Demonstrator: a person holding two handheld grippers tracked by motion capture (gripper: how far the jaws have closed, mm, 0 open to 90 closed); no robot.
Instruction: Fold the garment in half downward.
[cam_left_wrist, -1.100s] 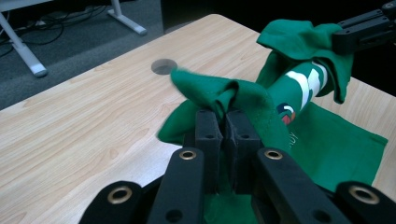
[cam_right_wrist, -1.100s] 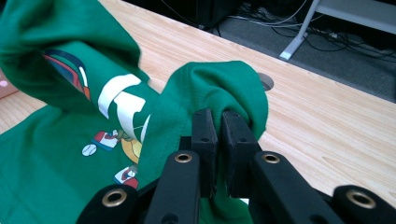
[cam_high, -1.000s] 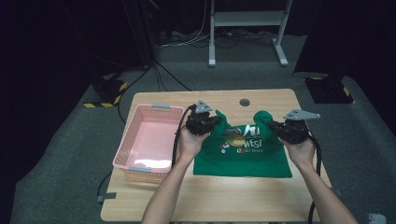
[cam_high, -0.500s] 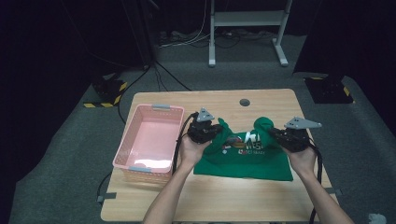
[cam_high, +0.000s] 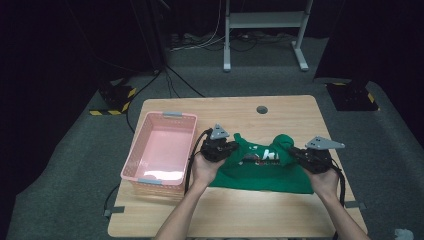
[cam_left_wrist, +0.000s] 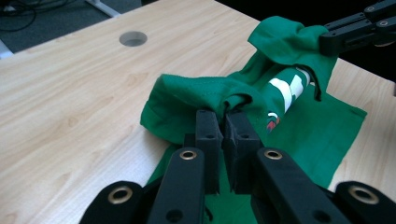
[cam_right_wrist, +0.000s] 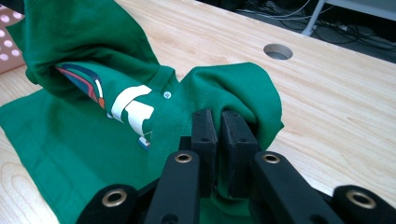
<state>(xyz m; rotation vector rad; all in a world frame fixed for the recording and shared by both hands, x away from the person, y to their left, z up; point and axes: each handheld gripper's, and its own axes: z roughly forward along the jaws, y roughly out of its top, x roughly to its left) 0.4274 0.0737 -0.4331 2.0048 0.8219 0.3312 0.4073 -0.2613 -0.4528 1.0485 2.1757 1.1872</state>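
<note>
A green shirt (cam_high: 260, 172) with a white and coloured print lies on the wooden table (cam_high: 240, 210), its far edge lifted. My left gripper (cam_high: 231, 148) is shut on the shirt's left far corner; in the left gripper view the green shirt (cam_left_wrist: 205, 93) bunches between the closed jaws of my left gripper (cam_left_wrist: 222, 119). My right gripper (cam_high: 296, 152) is shut on the right far corner; the right gripper view shows the green shirt (cam_right_wrist: 224, 88) pinched by my right gripper (cam_right_wrist: 215, 119). The near half of the shirt rests flat on the table.
A pink plastic basket (cam_high: 162, 150) stands on the table's left side, close to my left hand. A round cable hole (cam_high: 261, 109) sits near the far edge. Bare wood runs along the near edge. A white stand's legs (cam_high: 227, 62) are on the floor beyond.
Both hands have come toward the near edge and lower, carrying the shirt's far edge over its near half. Both grippers stay shut on the cloth.
</note>
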